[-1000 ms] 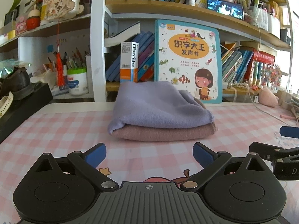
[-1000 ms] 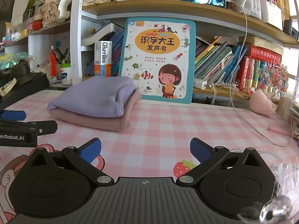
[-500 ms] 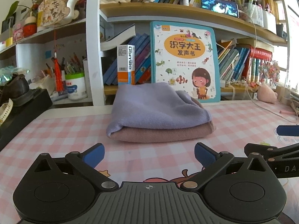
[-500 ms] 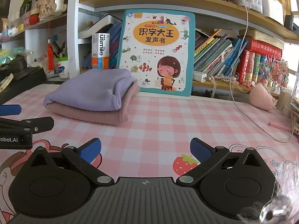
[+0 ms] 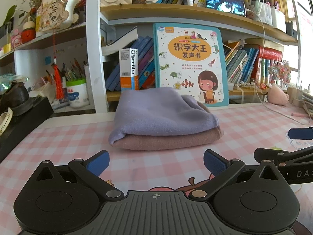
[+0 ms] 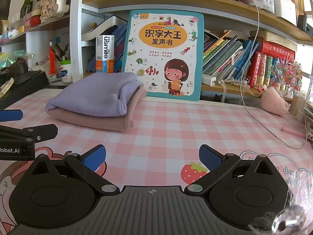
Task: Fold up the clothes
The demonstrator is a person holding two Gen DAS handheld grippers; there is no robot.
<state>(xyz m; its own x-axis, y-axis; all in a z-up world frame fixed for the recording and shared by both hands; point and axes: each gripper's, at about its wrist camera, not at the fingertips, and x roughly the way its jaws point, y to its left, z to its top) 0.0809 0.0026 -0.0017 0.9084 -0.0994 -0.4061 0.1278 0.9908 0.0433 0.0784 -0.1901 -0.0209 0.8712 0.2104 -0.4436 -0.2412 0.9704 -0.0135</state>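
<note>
Only the right wrist view shows a white cable (image 6: 252, 105).

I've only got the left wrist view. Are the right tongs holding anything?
Observer: No. The right tongs are open and empty, above the checked mat.
Operator: What's directly in front of them?
Observer: Only a strawberry print on the mat.
Operator: How does the stack's right end look?
Observer: The lilac cloth shows its hemmed edge on that side, and the corner of the pink cloth sticks out beneath it.
</note>
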